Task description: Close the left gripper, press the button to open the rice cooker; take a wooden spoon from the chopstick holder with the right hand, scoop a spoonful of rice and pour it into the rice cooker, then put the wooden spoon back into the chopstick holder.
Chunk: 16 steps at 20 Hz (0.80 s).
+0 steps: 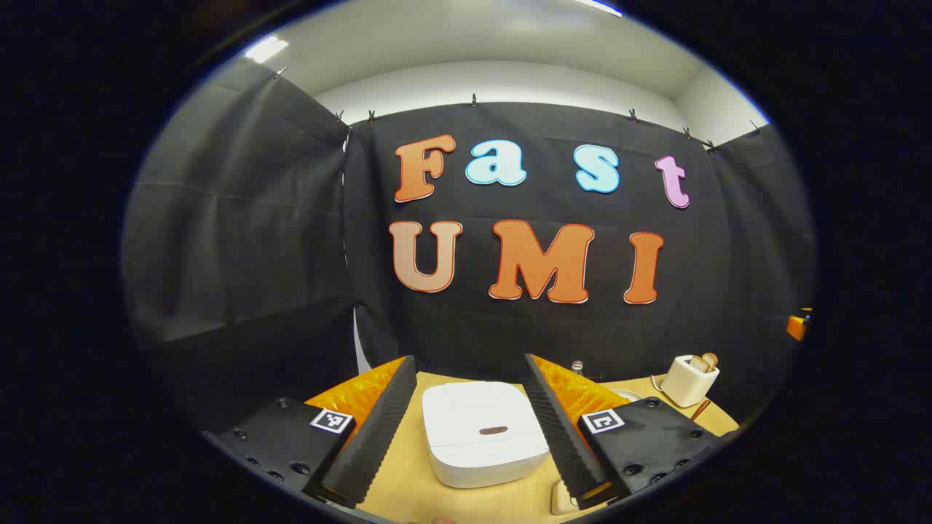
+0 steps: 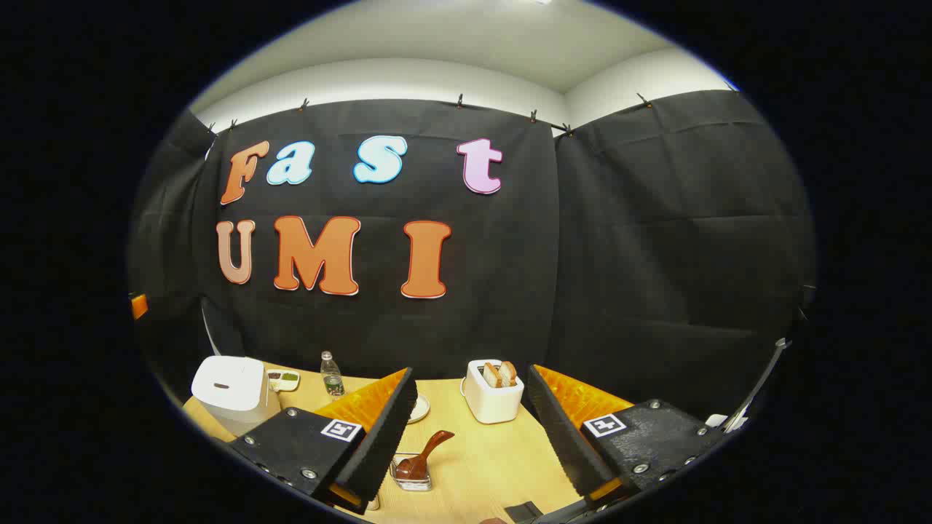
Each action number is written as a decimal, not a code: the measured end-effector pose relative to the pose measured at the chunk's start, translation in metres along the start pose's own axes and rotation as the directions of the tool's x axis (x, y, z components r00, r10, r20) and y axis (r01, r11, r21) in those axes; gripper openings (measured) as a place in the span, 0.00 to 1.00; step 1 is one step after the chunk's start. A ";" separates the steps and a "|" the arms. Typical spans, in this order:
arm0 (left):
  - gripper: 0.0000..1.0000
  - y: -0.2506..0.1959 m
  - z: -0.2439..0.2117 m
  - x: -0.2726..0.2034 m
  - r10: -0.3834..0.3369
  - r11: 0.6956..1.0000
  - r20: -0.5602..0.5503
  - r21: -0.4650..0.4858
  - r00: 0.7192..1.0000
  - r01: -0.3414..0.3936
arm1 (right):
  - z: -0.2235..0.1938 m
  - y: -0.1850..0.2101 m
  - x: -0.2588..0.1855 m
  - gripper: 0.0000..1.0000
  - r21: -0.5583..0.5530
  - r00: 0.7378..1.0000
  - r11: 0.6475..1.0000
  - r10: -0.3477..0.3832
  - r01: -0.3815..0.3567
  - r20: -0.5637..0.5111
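A white rice cooker (image 1: 484, 433) sits on the wooden table with its lid down and a small dark button (image 1: 493, 430) on top. My left gripper (image 1: 468, 358) is open above it, one finger on each side of the cooker, not touching it. In the right gripper view the rice cooker (image 2: 227, 389) stands at the far left. A brown wooden spoon (image 2: 427, 449) leans in a small clear holder (image 2: 411, 477) just right of the left finger. My right gripper (image 2: 470, 370) is open and holds nothing.
A white toaster (image 2: 494, 393) with bread slices stands mid-table between my right fingers. A water bottle (image 2: 332, 375), a small compartment tray (image 2: 282, 378) and a white plate (image 2: 420, 409) lie near the back. The toaster (image 1: 688, 378) is right of the cooker.
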<state>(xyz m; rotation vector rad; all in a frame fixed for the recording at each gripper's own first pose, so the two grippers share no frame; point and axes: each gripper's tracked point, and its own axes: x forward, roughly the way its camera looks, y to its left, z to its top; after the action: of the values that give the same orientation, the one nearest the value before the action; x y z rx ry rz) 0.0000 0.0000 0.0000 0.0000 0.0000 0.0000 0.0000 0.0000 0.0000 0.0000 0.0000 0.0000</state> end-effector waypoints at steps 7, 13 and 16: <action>0.98 0.000 -0.003 0.000 0.025 1.000 0.031 -0.016 0.999 -0.025 | -0.013 -0.008 0.020 0.95 -0.009 0.998 0.998 0.064 -0.064 -0.024; 0.98 -0.002 -0.002 -0.009 0.077 0.997 0.043 -0.029 0.996 -0.076 | -0.022 -0.028 0.041 0.95 -0.046 0.996 0.996 0.077 -0.079 -0.033; 0.99 -0.012 0.003 -0.012 0.076 0.997 0.059 -0.031 0.995 -0.074 | -0.030 -0.034 0.050 0.95 -0.046 0.995 0.995 0.090 -0.092 -0.044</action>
<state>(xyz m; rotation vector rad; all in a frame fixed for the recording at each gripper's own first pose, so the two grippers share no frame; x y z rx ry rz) -0.0123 -0.0119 0.0026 -0.0284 -0.0607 0.0752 0.0501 -0.0337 -0.0295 -0.0478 0.0423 0.0910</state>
